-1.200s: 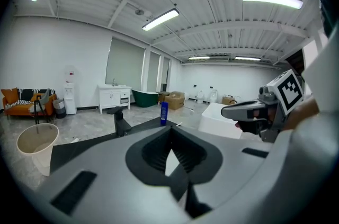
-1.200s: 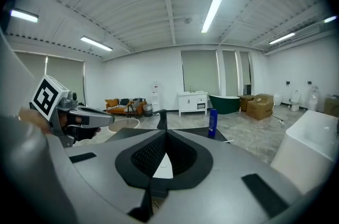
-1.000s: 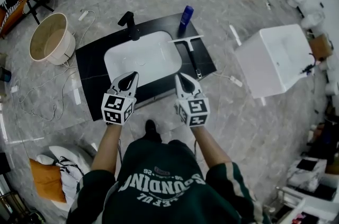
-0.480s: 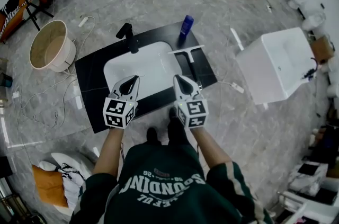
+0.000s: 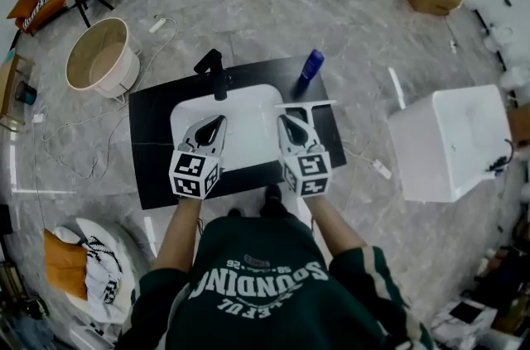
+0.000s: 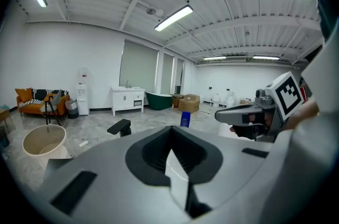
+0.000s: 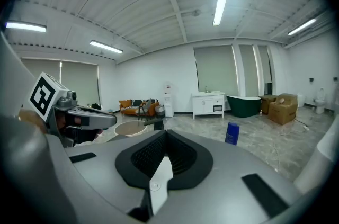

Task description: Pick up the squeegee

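Head view, looking steeply down: a person stands at the near edge of a black countertop [image 5: 153,143] with a white basin [image 5: 236,104] sunk in its middle.

1. Task item. The squeegee [image 5: 310,103] lies on the narrow black strip between the basin's right rim and the countertop's right edge. Its white blade sits crosswise toward the far side, near a blue bottle [image 5: 311,64] standing at the far right corner. The handle runs back toward the person and is largely covered by the right gripper [image 5: 287,122].

2. Grippers. The left gripper [image 5: 215,123] hangs over the basin's near left part and the right gripper over its near right rim, side by side and apart. Each gripper's own view shows its jaws pressed together with nothing between them. Whether the right gripper touches the squeegee handle cannot be told.

3. Edges. A black faucet [image 5: 214,69] stands at the basin's far rim, to the left of the bottle. The strip holding the squeegee is tight, with basin rim on one side and countertop edge on the other.

4. Room for moving. Bare grey floor [image 5: 364,42] lies beyond the countertop and to its right. A white cabinet block [image 5: 451,143] stands well apart on that side, with a small white plug [image 5: 381,169] on the floor between. To the left, a round beige tub [image 5: 99,57] sits near the far left corner, and a loose cable [image 5: 79,123] trails across the floor.
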A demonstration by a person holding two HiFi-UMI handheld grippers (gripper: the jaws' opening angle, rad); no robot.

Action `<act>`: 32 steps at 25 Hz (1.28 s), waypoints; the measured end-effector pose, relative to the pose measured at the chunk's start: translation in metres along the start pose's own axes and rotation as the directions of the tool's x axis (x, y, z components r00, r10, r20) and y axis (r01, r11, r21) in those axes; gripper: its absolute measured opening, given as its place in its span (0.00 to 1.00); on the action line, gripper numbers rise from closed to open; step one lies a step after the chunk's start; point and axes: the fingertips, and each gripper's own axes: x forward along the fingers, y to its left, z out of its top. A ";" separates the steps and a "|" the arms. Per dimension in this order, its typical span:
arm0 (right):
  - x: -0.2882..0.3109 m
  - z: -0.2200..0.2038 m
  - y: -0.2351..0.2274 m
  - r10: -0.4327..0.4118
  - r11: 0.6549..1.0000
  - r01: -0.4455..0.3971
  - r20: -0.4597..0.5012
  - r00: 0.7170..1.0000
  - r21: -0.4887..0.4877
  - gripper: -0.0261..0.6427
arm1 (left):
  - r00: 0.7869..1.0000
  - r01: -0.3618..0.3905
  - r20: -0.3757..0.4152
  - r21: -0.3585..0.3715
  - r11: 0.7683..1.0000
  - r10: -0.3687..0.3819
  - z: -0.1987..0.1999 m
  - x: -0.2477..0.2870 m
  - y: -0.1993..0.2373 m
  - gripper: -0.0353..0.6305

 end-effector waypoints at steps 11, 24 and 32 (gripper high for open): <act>0.025 0.013 -0.032 0.081 0.996 -0.081 0.001 0.997 -0.034 0.04 | 0.998 -0.060 -0.017 -0.025 0.998 0.059 0.004 0.037 -0.001 0.06; 0.005 -0.075 -0.068 0.029 0.998 -0.017 -0.190 0.981 0.065 0.04 | 0.993 0.049 -0.108 -0.052 0.997 -0.055 -0.034 0.083 -0.047 0.06; -0.016 -0.125 -0.076 -0.002 0.993 0.034 -0.274 0.962 0.109 0.04 | 0.978 0.115 -0.165 -0.074 0.991 -0.126 -0.059 0.104 -0.071 0.06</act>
